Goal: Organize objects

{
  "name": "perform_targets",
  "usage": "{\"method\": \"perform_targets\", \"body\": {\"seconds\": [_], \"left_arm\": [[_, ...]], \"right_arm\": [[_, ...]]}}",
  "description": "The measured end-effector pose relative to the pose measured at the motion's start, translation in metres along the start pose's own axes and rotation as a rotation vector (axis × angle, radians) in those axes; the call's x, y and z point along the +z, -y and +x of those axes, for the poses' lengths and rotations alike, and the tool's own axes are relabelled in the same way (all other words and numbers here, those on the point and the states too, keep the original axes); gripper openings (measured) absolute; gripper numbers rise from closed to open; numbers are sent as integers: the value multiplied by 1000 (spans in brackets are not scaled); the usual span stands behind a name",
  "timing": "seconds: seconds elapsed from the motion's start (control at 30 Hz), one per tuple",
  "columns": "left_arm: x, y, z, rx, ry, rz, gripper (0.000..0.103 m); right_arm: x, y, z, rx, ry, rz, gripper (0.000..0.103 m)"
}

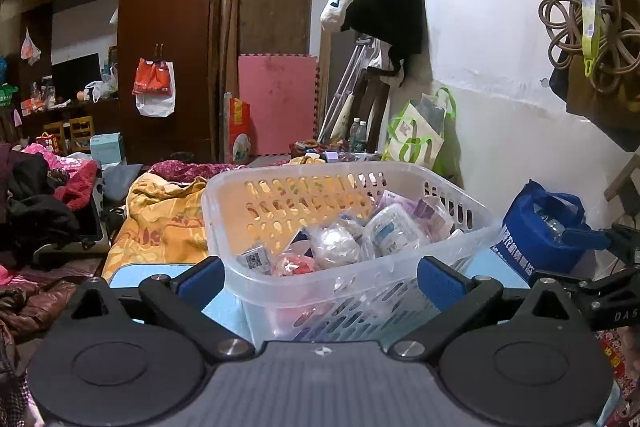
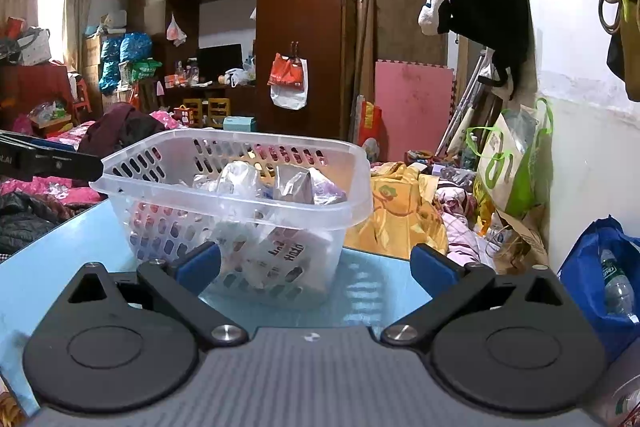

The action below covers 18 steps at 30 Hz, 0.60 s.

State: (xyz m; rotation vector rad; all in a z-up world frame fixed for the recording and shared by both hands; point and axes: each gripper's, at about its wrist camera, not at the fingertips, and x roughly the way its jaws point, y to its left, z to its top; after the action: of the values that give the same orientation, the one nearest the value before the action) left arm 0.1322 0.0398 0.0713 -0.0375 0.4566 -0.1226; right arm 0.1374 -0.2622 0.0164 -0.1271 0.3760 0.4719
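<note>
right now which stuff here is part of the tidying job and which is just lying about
Job:
clear plastic basket
wrapped packets inside it
left claw, open
right claw, open

Lying about:
blue bag
yellow quilt
pink foam mat
green-handled bag

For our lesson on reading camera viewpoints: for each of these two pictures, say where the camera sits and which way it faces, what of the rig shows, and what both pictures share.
Left wrist: sits on the left gripper, looking forward over the clear basket of packets; its own open blue-padded fingers show, with the right gripper at the right edge.
Right wrist: sits on the right gripper, facing the basket on the blue table; its open fingers show, the left gripper at the left.
Shared: basket, wardrobe, pink mat, blue bag.
</note>
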Motion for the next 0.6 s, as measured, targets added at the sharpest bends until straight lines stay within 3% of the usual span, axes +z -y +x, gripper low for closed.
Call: {"method": "perform_targets", "body": {"seconds": [0.6], "left_arm": [[-2,8,3,12,2,18,103]], "right_arm": [[2,11,-3,9,-1,37,103]]}}
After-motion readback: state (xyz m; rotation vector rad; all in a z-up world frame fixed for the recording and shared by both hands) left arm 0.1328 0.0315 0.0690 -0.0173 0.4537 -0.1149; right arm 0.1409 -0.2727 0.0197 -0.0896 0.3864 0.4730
